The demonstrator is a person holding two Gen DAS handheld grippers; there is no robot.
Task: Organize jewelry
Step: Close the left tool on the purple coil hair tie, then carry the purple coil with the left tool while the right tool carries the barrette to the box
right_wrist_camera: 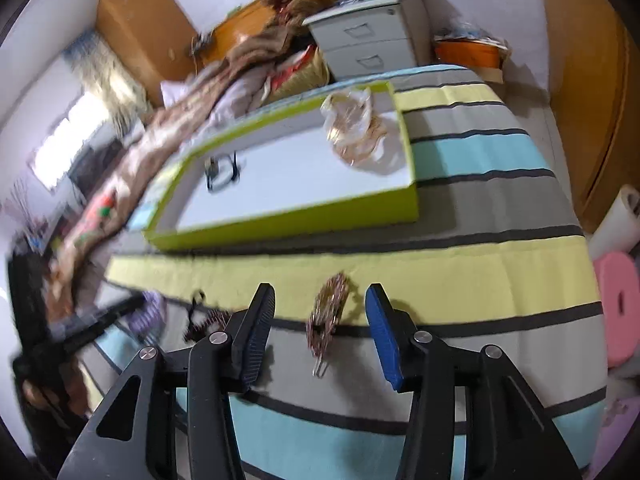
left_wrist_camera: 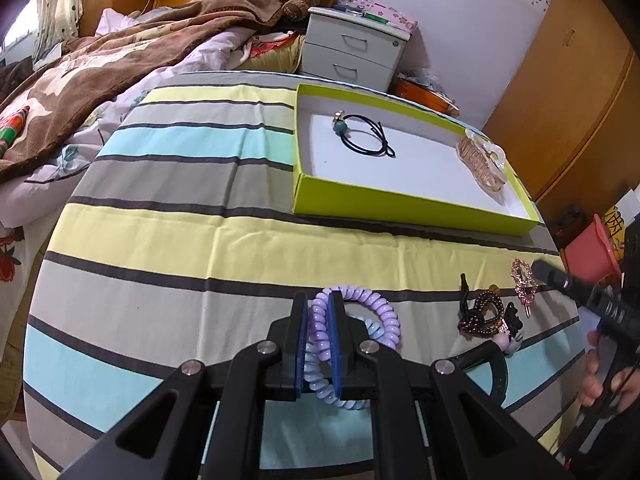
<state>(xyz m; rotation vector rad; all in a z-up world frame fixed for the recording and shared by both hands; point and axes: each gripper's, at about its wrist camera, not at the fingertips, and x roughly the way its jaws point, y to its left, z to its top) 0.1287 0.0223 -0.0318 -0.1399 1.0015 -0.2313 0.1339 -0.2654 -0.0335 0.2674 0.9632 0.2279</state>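
My left gripper (left_wrist_camera: 319,300) is shut on a purple coil hair tie (left_wrist_camera: 376,312) at the near edge of the striped tablecloth. A light blue coil tie (left_wrist_camera: 320,384) lies under it. My right gripper (right_wrist_camera: 320,290) stands open over a pink rhinestone hair clip (right_wrist_camera: 326,320), which lies flat on the cloth between the jaws, untouched by the pads. The left wrist view shows the same clip (left_wrist_camera: 523,280) at the right. A green tray (left_wrist_camera: 400,208) holds a black cord tie with a teal bead (left_wrist_camera: 360,136) and clear claw clips (left_wrist_camera: 482,160).
A heap of dark beaded hair accessories (left_wrist_camera: 486,314) lies left of the pink clip. Beyond the table are a bed with a brown blanket (left_wrist_camera: 120,60) and a grey drawer cabinet (left_wrist_camera: 352,52). A pink stool (right_wrist_camera: 618,312) stands by the table's right edge.
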